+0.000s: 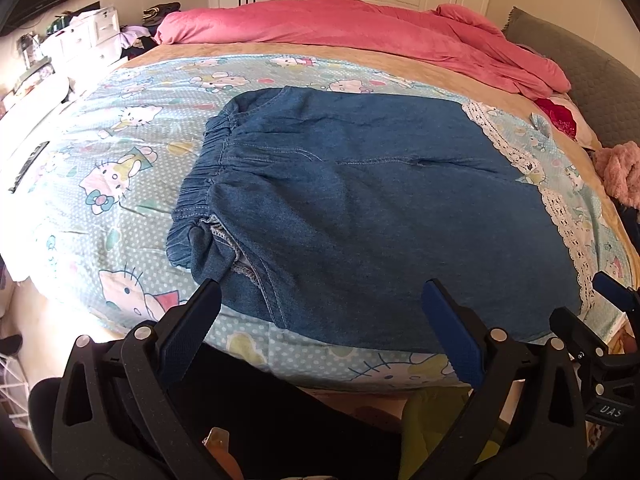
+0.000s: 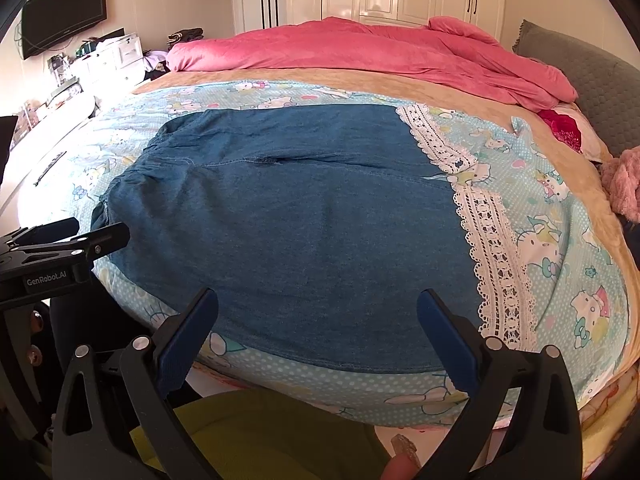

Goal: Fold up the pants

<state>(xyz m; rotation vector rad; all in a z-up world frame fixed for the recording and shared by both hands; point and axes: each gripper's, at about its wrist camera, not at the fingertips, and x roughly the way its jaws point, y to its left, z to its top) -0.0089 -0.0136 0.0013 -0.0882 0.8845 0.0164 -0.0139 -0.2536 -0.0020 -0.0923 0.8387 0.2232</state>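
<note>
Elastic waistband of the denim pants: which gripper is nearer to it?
Left. The left gripper hovers open near the elastic waistband end, while the right gripper hovers open nearer the lace hem.

Left wrist view. Blue denim pants point(image 1: 360, 208) lie flat on a cartoon-print sheet point(image 1: 120, 184), elastic waistband to the left, white lace hems to the right. The left gripper point(image 1: 322, 300) hangs over the near edge, jaws spread wide, holding nothing. A pink duvet point(image 1: 360, 36) lies beyond.

Pants point(image 1: 360, 208) lie on the bed point(image 1: 120, 184), quilt point(image 1: 360, 36) behind.
</note>
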